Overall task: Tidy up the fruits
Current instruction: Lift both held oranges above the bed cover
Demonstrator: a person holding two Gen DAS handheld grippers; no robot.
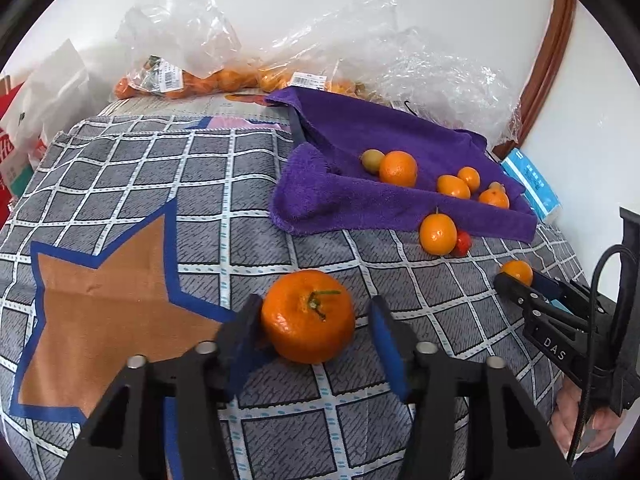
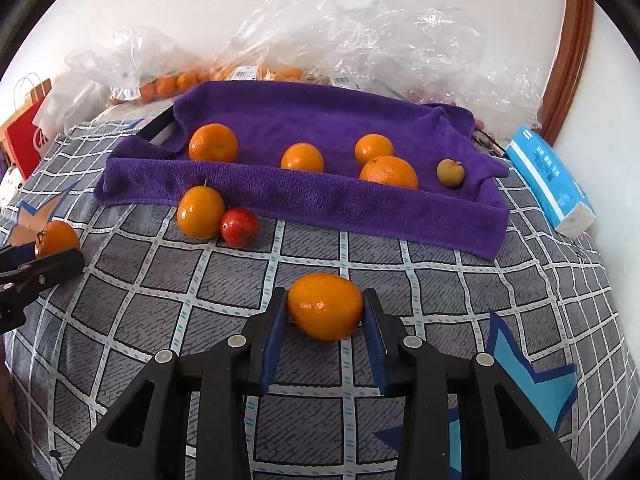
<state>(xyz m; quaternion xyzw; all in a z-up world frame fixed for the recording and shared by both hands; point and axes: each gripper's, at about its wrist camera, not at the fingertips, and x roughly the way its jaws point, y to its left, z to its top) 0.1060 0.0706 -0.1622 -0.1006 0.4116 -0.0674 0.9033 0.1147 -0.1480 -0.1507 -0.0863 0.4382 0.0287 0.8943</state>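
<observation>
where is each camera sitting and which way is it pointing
Left wrist: rides the left claw, angled down at a stemmed orange between its pads; a hand holding the right claw shows at right.
Right wrist: rides the right claw, angled down at an oval orange.
Shared: purple towel, red fruit.

left hand-held gripper [image 1: 310, 330] ajar, right hand-held gripper [image 2: 325, 312] clamped

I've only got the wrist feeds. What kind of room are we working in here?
Probably a home bedroom: the fruit lies on a grey checked bedsheet with star patches, soft like a bed, with a blue tissue pack and clear plastic shopping bags against a white wall.
</observation>
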